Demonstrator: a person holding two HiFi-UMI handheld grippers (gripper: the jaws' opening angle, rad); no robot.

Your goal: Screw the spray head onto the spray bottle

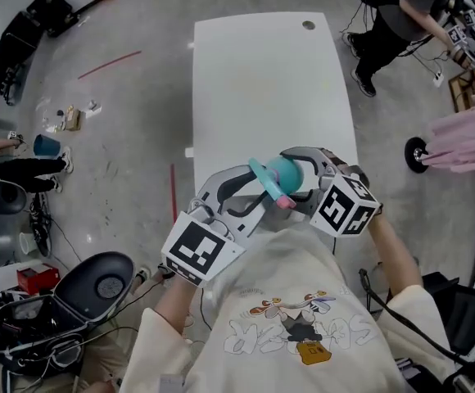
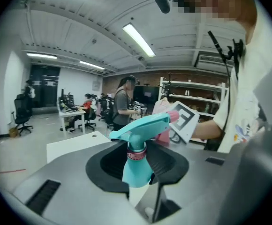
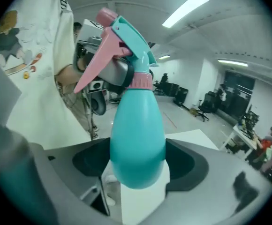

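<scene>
Head view showed the bottle (image 1: 291,170) above the table's (image 1: 262,72) near edge, with the head (image 1: 262,178) already seated on it. The right gripper (image 3: 138,170) was clamped on the bottle. The left gripper (image 2: 137,172) had its jaws parted loosely round the neck, so probably only final tightening remained.

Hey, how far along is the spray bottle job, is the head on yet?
Looks done: the spray head sits on the spray bottle, pink collar down at the neck. In hand: right tongs grip the body; left tongs flank the neck, grip unclear. Remaining: any final tightening, which I can't judge.
</scene>
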